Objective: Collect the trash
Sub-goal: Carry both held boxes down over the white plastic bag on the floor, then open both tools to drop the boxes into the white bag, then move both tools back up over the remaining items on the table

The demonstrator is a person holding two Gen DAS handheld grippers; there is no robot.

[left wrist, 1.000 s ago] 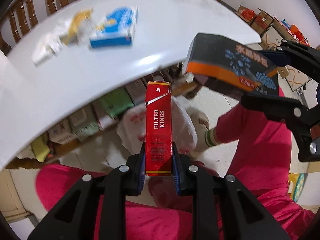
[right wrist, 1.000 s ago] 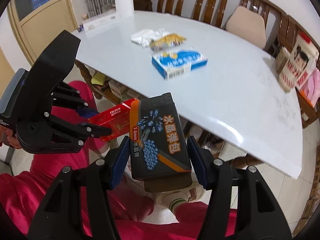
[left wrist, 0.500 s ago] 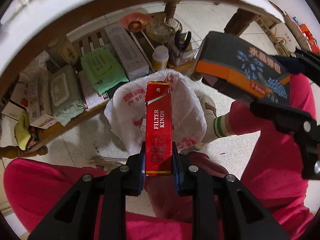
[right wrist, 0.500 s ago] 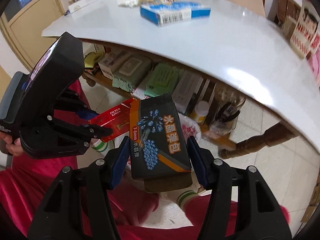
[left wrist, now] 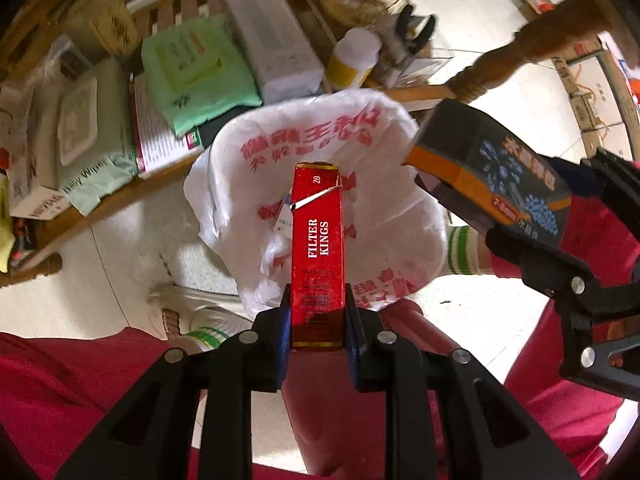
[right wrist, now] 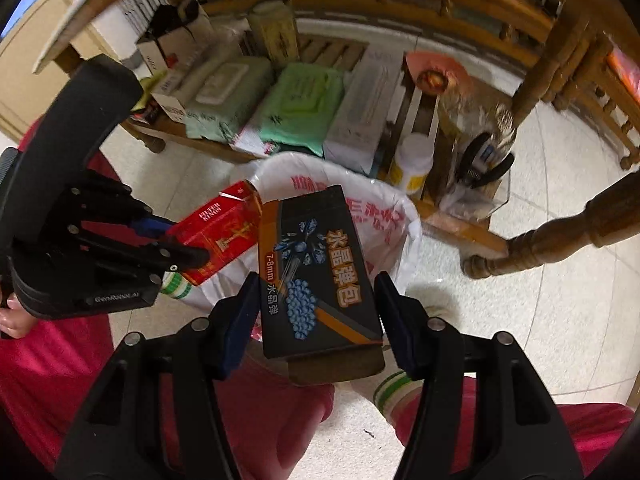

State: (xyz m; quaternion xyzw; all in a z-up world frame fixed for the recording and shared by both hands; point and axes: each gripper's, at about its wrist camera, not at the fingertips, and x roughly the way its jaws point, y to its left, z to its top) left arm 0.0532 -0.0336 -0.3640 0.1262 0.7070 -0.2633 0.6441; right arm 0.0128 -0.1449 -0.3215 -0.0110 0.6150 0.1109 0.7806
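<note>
As both hands had dropped from desk height to below its edge, the white desk top w/ the blue box had gone from view and the bag was now right underneath. Left hand-held gripper [left wrist: 316, 322] stayed clamped on the red cigarette pack [left wrist: 318, 248], pack upright, its top over the mouth of the white plastic bag [left wrist: 248, 168] on the floor. Right hand-held gripper [right wrist: 316, 312] stayed clamped on the dark box w/ orange stripe [right wrist: 316, 276], just beside the pack, over the bag's rim. Shelf [right wrist: 460, 220] clutter sat behind. Judging by this, both items looked about ready to be let go; neither was in the bag yet.
</note>
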